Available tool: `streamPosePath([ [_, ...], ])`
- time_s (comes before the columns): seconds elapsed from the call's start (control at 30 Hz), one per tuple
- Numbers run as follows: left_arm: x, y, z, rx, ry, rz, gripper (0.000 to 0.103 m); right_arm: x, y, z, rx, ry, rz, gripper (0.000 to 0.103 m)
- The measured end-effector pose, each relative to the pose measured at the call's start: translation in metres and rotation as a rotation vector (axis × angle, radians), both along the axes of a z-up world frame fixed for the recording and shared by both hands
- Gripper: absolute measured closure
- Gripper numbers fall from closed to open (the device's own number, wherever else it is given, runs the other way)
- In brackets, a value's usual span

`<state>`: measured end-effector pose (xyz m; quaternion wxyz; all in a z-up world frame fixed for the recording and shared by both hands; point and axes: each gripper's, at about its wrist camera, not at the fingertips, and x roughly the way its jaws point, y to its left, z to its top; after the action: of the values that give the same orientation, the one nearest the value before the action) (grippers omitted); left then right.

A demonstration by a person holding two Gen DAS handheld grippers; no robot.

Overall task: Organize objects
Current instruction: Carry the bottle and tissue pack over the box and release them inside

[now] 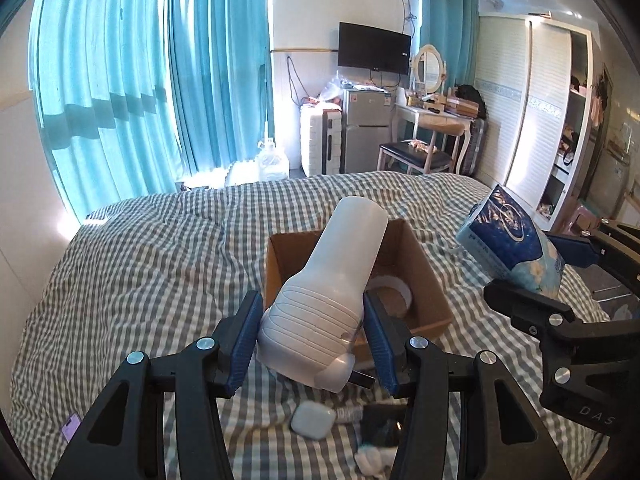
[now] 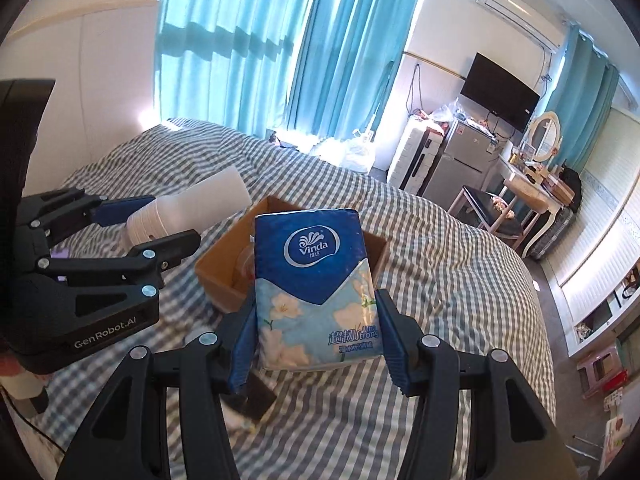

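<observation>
My left gripper [image 1: 310,320] is shut on a white plastic bottle [image 1: 332,276], held tilted above the near edge of an open cardboard box [image 1: 432,280] on the bed. The box holds a white round object [image 1: 394,286]. My right gripper [image 2: 316,332] is shut on a blue Vinda tissue pack [image 2: 316,280], held just above and in front of the same box [image 2: 218,276]. In the left wrist view the tissue pack [image 1: 512,244] and right gripper [image 1: 532,280] hang to the box's right. In the right wrist view the left gripper [image 2: 154,224] with the bottle [image 2: 188,204] is at left.
On the checked bedspread [image 1: 140,264] below the left gripper lie a small white case [image 1: 313,420], a dark tube [image 1: 380,420] and white cotton [image 1: 374,458]. A dark object [image 2: 256,396] lies under the right gripper. Beyond the bed stand a chair [image 1: 416,156], fridge [image 1: 366,128], dresser and wardrobe.
</observation>
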<state>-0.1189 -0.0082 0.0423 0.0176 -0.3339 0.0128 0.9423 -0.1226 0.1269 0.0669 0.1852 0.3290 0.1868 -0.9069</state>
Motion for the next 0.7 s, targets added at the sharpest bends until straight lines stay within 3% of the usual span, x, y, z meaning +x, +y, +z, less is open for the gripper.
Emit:
streamPosePath([
  [0.3, -0.079, -0.009, -0.037, -0.017, -0.074, 0.001, 0.051, -0.083, -0.008, -0.028, -0.014, -0.076, -0.019, 0.049],
  [0.7, -0.131, -0.001, -0.116, -0.026, -0.197, -0.044, 0.051, -0.148, -0.012, -0.118, 0.011, -0.236, -0.022, 0.049],
])
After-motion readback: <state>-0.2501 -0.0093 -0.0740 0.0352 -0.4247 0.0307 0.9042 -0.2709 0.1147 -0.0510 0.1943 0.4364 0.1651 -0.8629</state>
